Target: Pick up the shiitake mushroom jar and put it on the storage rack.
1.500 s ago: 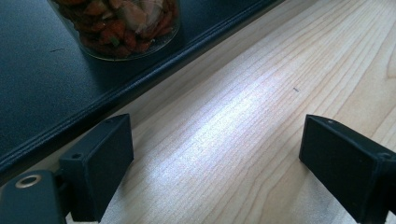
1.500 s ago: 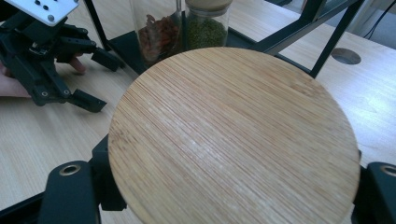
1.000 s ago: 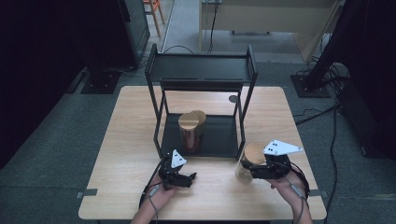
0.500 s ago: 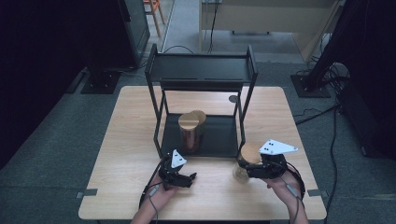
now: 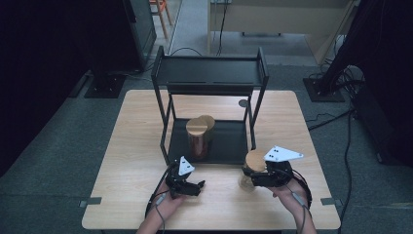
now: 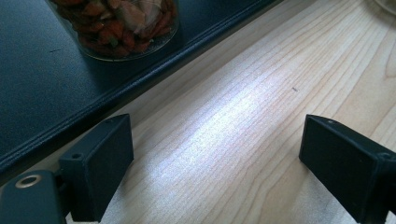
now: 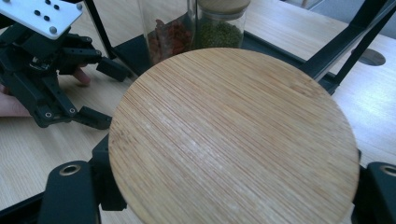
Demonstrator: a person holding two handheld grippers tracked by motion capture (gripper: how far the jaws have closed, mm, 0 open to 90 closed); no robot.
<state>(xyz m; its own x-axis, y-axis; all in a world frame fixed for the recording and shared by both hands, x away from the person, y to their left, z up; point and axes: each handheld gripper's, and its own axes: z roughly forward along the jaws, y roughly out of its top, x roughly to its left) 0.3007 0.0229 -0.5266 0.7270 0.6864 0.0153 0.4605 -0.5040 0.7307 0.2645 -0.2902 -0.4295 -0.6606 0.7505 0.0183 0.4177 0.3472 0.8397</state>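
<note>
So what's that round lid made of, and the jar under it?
The lid looks like bamboo or wood: pale, matt, with fine straight grain. The jar in the right gripper seems clear glass, maybe plastic, since the table shows through.

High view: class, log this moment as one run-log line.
right tongs: shut on bamboo-lidded jar, off rack | left tongs: open, empty, on table | rack tray: two jars

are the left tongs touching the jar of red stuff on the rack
Apart. The left gripper view shows the open left tongs over bare table, the jar well beyond them.

Striped bamboo lid (image 7: 233,140); black rack (image 5: 209,73) (pale table (image 5: 122,161))
</note>
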